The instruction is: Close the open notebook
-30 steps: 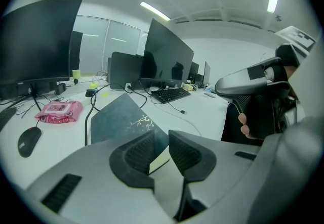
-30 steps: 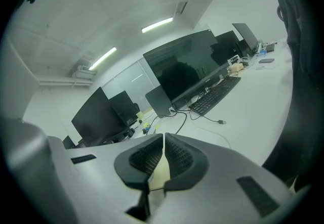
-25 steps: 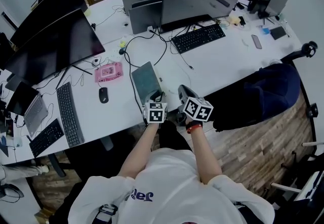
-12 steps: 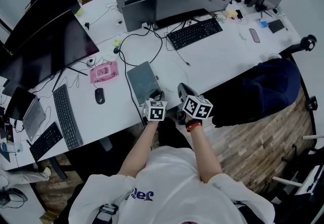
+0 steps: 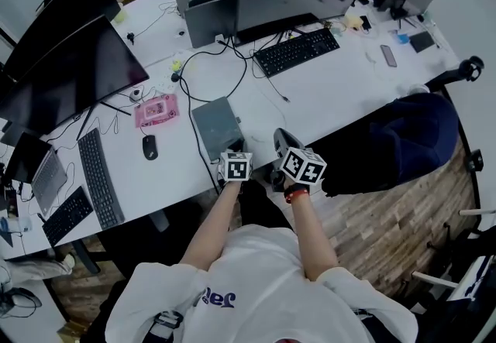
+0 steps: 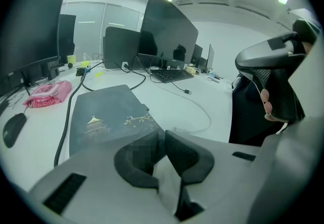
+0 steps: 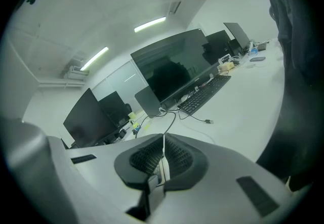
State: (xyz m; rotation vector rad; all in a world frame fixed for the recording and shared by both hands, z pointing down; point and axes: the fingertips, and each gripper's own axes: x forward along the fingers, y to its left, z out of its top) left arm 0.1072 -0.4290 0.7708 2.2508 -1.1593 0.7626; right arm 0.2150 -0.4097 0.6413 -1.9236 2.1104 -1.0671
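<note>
On the white desk point(image 5: 333, 101), at roughly eleven o'clock from the left gripper point(image 6: 162, 136), the notebook point(image 5: 217, 126) is seen lying flat, its dark cover with the gilt drawing facing up. The task is therefore judged to be as good as done. The left gripper's jaws are closing, and only a thin gap is left between the pads. Nothing is seen between them, and the near edge of the notebook lies just beyond their tips, at twelve o'clock in the left gripper view. The right gripper point(image 7: 163, 143), at three o'clock from the left one, is held off the desk edge with its pads pressed together on nothing.

Several risks are judged from here. If the left gripper is pushed forward, the cover's near edge could be caught by the jaw tips and lifted open again. The whole notebook could also be slid toward twelve o'clock. A black cable point(image 6: 64, 127) runs along the notebook's nine o'clock side, close against it. If that cable were snagged by a sideways sweep, the notebook could be skewed. A straight withdrawal toward six o'clock is thought safest.
</note>
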